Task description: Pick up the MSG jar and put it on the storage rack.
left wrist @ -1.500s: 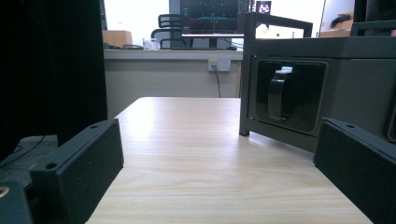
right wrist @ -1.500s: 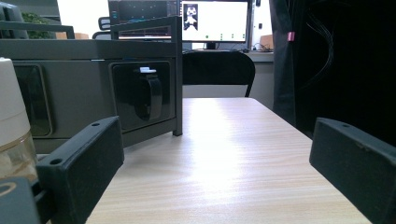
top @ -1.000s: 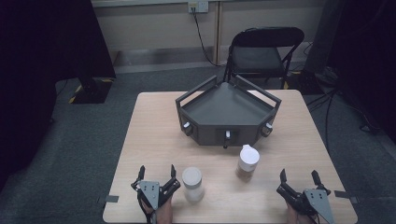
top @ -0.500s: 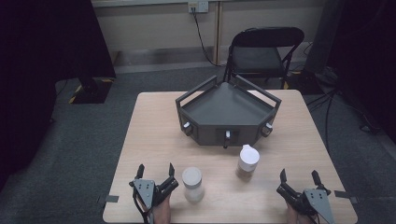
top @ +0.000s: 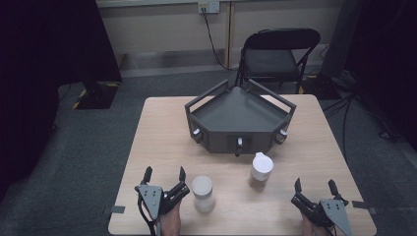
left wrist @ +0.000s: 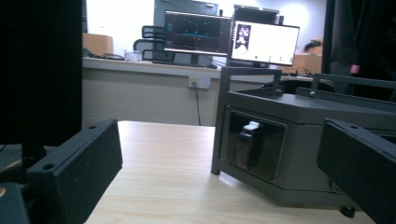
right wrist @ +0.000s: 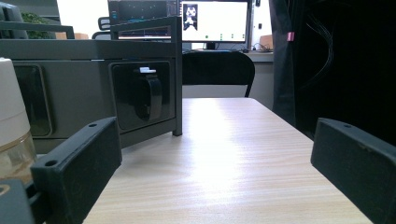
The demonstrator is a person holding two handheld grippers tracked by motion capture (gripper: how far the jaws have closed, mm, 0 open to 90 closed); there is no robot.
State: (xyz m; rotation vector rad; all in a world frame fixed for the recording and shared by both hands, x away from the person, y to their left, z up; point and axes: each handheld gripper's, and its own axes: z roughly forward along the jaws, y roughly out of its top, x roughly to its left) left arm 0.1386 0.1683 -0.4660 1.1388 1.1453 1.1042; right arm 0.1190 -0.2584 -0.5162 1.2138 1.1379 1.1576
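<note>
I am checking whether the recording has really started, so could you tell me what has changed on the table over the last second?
Nothing has visibly changed. The left gripper and right gripper rest open at the near edge of the table, holding nothing, and the two jars and the grey tray sit where they were.

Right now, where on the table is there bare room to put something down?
The table is bare on its left strip beside the dark tray, and along the right edge past the spouted bottle. Between the white-lidded jar and that bottle lies a smaller patch. It is crowded beside the left gripper, close to the jar.
</note>
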